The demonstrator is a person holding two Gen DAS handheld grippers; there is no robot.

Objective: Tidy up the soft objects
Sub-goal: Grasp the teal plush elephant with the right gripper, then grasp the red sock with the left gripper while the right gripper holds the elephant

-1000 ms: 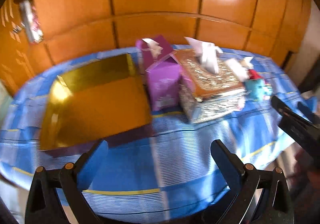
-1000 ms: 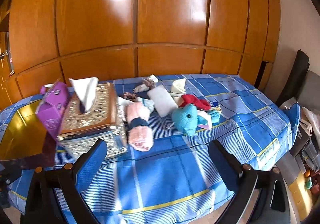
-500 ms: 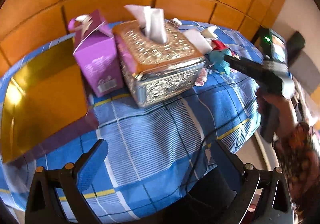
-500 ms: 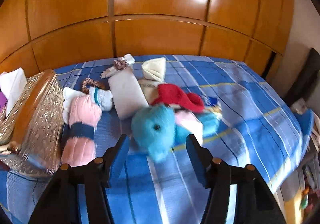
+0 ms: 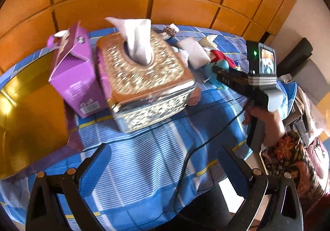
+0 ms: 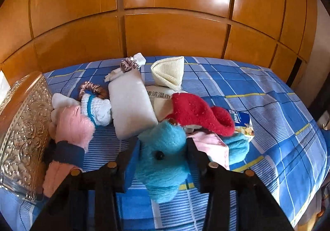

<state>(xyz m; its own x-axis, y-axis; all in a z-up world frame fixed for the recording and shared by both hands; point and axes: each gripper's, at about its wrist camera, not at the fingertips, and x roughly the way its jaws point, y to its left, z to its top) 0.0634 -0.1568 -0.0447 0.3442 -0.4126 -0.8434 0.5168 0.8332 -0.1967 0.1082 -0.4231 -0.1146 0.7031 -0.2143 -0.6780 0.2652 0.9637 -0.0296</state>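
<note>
Your right gripper (image 6: 163,153) closing, blue plush (image 6: 165,160) between pads, both touching it, on checked cloth (image 6: 268,107). Only right view shows pink plush (image 6: 72,123), red sock (image 6: 198,113), wipes pack (image 6: 158,96) with Chinese print. Only left view shows your left gripper (image 5: 165,167) released and empty, purple box (image 5: 76,78), gold tray (image 5: 31,117), tissue box (image 5: 144,82).

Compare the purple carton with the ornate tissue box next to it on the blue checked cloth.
The purple carton is plain glossy card with a gabled, handled top; the tissue box is embossed metallic with a flat orange-brown lid. The carton stands tall and narrow, the tissue box low and wide. A white tissue sticks up from the tissue box; the carton looks closed. Both stand side by side.
</note>
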